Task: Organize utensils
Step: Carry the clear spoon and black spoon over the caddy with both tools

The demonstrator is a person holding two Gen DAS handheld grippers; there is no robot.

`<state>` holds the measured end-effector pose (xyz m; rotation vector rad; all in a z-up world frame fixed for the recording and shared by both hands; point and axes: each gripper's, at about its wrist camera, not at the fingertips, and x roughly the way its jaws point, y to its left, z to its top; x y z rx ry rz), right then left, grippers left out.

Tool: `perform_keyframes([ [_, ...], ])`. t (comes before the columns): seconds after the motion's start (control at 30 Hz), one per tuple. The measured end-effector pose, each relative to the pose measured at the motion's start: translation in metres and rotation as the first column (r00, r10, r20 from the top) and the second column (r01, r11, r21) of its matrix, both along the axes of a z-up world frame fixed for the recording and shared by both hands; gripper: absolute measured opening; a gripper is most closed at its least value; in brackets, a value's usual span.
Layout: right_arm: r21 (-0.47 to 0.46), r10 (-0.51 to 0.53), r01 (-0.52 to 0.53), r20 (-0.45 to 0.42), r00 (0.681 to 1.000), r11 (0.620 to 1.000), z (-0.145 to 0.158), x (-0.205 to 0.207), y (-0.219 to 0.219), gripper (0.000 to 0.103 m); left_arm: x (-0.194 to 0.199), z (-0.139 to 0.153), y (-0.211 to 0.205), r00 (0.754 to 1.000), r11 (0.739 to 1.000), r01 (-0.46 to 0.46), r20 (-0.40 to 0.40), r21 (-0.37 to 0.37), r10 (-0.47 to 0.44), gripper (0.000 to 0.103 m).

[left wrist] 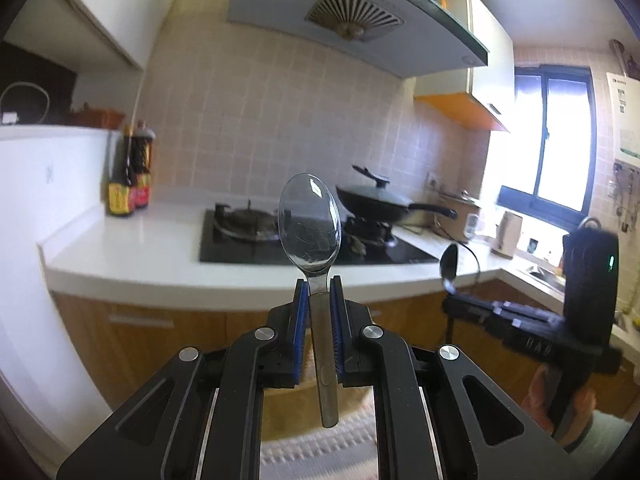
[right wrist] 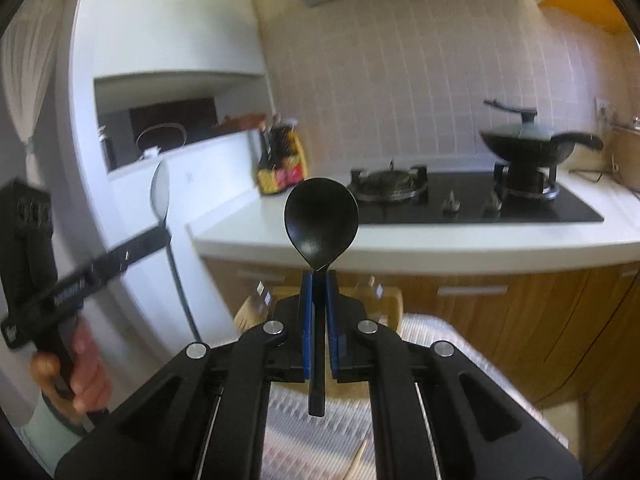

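Observation:
My left gripper [left wrist: 319, 282] is shut on the handle of a metal spoon [left wrist: 310, 224], held upright with its bowl up, in front of the stove. My right gripper [right wrist: 319, 276] is shut on the handle of a black spoon [right wrist: 321, 220], also upright. Each gripper shows in the other's view: the right gripper with the black spoon [left wrist: 449, 266] at the right of the left wrist view, the left gripper with the metal spoon [right wrist: 160, 192] at the left of the right wrist view. Both are held in the air, away from the counter.
A white counter [left wrist: 132, 248] carries a black gas hob [left wrist: 248, 248], a black wok with lid [left wrist: 376, 200] and sauce bottles [left wrist: 130, 176]. A kettle [left wrist: 506, 234] stands near the window. Below me a striped mat [right wrist: 320, 440] lies on a wooden surface, with a chopstick tip [right wrist: 356, 460].

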<state>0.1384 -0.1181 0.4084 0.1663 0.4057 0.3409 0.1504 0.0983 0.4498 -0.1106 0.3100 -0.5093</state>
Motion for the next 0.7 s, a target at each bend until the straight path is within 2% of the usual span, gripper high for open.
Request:
perform_keyframes([
  [0.17, -0.033, -0.069, 0.071, 0.05, 0.996, 0.997, 0.008, 0.034, 0.001, 0.005, 0.021, -0.002, 0.0, 0.998, 0.999, -0.034, 0.055, -0.013, 0.034, 0.009],
  [0.3, -0.035, -0.088, 0.09, 0.05, 0.995, 0.995, 0.0, 0.056, 0.003, 0.005, 0.039, -0.01, 0.001, 0.997, 0.999, -0.049, 0.059, -0.016, 0.05, 0.009],
  [0.4, -0.053, -0.111, 0.114, 0.054, 0.992, 0.992, -0.011, 0.069, 0.007, 0.005, 0.042, -0.017, -0.002, 0.992, 0.997, -0.082, 0.099, 0.013, 0.08, 0.009],
  [0.7, -0.106, -0.13, 0.134, 0.041, 0.991, 0.985, -0.045, 0.094, 0.013, 0.005, 0.069, -0.047, -0.002, 0.994, 0.996, -0.083, 0.067, 0.011, 0.082, 0.009],
])
